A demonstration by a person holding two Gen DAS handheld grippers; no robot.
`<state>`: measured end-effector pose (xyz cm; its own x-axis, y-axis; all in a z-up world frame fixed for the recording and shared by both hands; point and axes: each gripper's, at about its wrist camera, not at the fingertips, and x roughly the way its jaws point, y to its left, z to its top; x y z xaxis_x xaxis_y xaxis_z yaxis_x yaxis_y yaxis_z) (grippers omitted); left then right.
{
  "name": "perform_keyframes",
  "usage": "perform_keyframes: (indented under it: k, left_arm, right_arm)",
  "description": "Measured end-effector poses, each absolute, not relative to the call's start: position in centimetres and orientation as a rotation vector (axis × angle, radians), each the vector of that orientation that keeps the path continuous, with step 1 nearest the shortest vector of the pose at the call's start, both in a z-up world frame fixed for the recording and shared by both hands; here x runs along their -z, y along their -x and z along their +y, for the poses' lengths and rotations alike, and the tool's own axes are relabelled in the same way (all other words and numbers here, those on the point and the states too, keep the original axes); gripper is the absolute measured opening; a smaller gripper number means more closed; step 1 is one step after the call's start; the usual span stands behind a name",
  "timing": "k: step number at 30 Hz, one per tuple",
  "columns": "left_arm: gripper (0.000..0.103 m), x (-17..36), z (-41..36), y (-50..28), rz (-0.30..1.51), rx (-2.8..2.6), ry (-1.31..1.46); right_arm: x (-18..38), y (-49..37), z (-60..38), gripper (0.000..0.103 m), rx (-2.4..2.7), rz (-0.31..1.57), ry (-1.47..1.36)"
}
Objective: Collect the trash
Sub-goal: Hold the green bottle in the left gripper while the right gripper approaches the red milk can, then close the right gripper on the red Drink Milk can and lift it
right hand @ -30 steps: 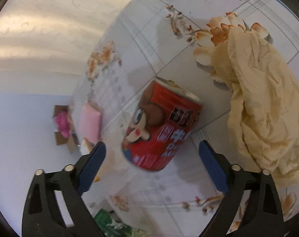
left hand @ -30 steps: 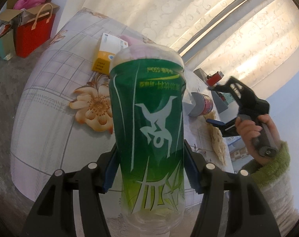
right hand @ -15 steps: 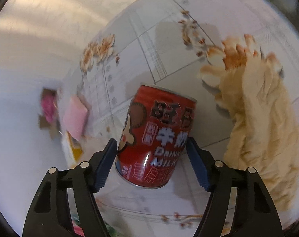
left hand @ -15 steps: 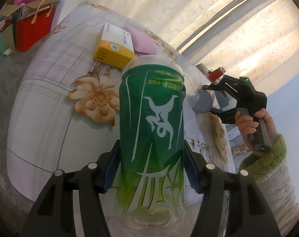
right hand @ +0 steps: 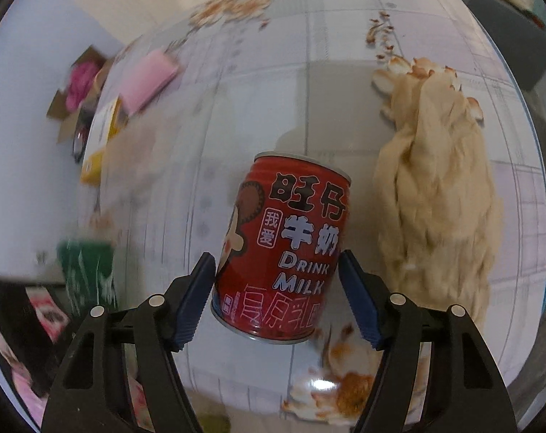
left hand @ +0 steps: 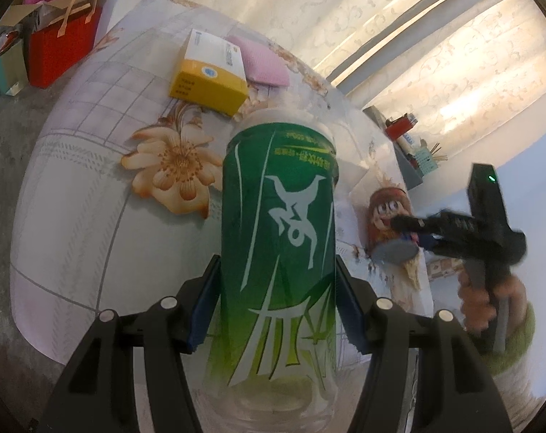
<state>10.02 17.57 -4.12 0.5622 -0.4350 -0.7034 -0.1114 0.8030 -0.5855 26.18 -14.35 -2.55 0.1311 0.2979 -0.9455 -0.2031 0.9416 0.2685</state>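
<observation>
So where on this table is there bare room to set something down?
Bare tablecloth lies this side of the printed flower, and between the red milk can and the pink pad. The beige cloth crowds the other side.

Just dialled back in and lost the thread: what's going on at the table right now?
A person is clearing trash with a handheld tool in each hand. The left tool is clamped on a green bottle, held above the floral tablecloth. The right tool grips a red milk can, lifted off the table beside a crumpled beige cloth. A yellow box and a pink pack lie on the table.
</observation>
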Motion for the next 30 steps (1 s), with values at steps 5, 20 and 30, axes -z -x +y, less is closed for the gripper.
perform_keyframes:
  k: [5, 20, 30]
  left_arm:
    - [0.058, 4.5, 16.9, -10.4, 1.007, 0.183, 0.615]
    - [0.056, 3.1, 15.5, -10.1, 0.967, 0.197, 0.626]
    - [0.055, 1.7, 13.3, -10.4, 0.946, 0.211, 0.555]
  right_arm:
    - [2.6, -23.2, -13.5, 0.066, -0.379, 1.324, 0.012]
    - [2.4, -20.9, -17.6, 0.061, -0.464, 1.216, -0.238]
    - [3.2, -20.7, -17.9, 0.063, -0.498, 1.257, -0.254]
